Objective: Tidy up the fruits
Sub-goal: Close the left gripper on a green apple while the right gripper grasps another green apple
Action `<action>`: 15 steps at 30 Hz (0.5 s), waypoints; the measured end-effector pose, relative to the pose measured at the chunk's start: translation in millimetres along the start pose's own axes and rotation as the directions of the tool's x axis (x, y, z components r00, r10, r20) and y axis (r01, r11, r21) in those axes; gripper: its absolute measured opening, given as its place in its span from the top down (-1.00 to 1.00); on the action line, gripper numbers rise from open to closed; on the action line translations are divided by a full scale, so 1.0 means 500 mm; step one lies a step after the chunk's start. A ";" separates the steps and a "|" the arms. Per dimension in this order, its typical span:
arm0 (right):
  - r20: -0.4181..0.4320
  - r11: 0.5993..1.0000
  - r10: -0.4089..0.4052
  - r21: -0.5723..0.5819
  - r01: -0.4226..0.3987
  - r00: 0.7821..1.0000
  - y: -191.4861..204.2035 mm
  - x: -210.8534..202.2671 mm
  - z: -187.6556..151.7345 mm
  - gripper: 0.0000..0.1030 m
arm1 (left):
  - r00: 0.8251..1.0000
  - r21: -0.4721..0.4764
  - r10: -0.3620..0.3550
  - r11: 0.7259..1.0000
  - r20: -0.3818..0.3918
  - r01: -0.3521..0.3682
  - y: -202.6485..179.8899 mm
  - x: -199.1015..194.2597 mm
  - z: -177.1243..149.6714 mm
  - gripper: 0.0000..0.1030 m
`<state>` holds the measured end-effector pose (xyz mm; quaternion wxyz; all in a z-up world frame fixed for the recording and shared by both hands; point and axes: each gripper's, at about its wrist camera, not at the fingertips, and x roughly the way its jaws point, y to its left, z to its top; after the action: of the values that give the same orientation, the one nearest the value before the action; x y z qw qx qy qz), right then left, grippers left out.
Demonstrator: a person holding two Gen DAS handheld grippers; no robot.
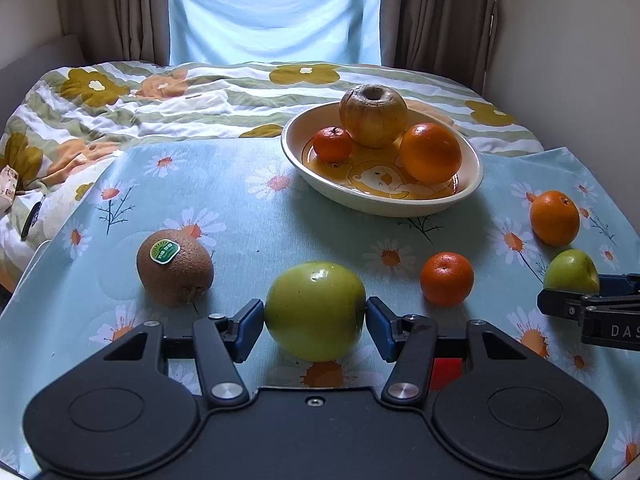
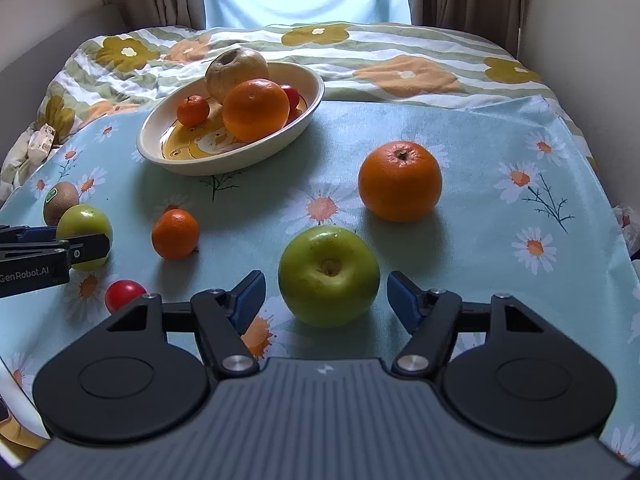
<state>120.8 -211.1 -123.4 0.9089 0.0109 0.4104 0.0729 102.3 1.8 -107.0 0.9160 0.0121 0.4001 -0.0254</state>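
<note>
While four fruits already sit in the bowl [image 2: 160, 148], my left hand-held gripper [image 1: 315, 322] clamps one green apple [image 1: 316, 310] on the cloth and my right hand-held gripper [image 2: 326, 300] brackets a second apple [image 2: 329, 276], pads not touching; oranges, kiwi [image 1: 175, 267] and others remain.

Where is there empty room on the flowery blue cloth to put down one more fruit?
The widest bare patch lies right of the big loose orange, out to the blue daisy cloth's edge. Another lies between the cream oval bowl and the brown kiwi. The front is crowded: two green apples, a small mandarin, a red tomato.
</note>
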 end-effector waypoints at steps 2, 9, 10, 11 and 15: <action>0.000 1.000 -0.002 0.000 0.002 1.000 0.001 0.002 0.002 -0.53 | 1.000 0.001 -0.002 1.000 0.000 0.002 0.000 -0.003 -0.003 -0.16; 0.008 1.000 -0.012 -0.010 0.012 1.000 0.002 0.002 0.002 -0.32 | 1.000 -0.010 0.003 1.000 -0.001 -0.003 0.008 -0.014 -0.013 -0.16; 0.010 1.000 -0.017 -0.014 0.017 1.000 0.003 0.002 0.002 -0.32 | 1.000 -0.012 0.003 1.000 0.000 -0.003 0.009 -0.017 -0.015 -0.16; 0.011 1.000 -0.021 -0.021 0.021 1.000 0.006 0.001 0.001 -0.32 | 1.000 -0.014 0.003 1.000 0.001 -0.003 0.010 -0.019 -0.016 -0.16; 0.018 0.999 -0.021 -0.028 0.022 1.000 0.010 -0.007 0.002 -0.32 | 1.000 -0.015 0.005 1.000 0.010 -0.005 0.014 -0.034 -0.016 -0.16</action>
<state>118.7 -206.7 -120.0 0.9132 -0.0056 0.4015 0.0688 85.3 9.7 -100.2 0.9182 0.0060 0.3956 -0.0201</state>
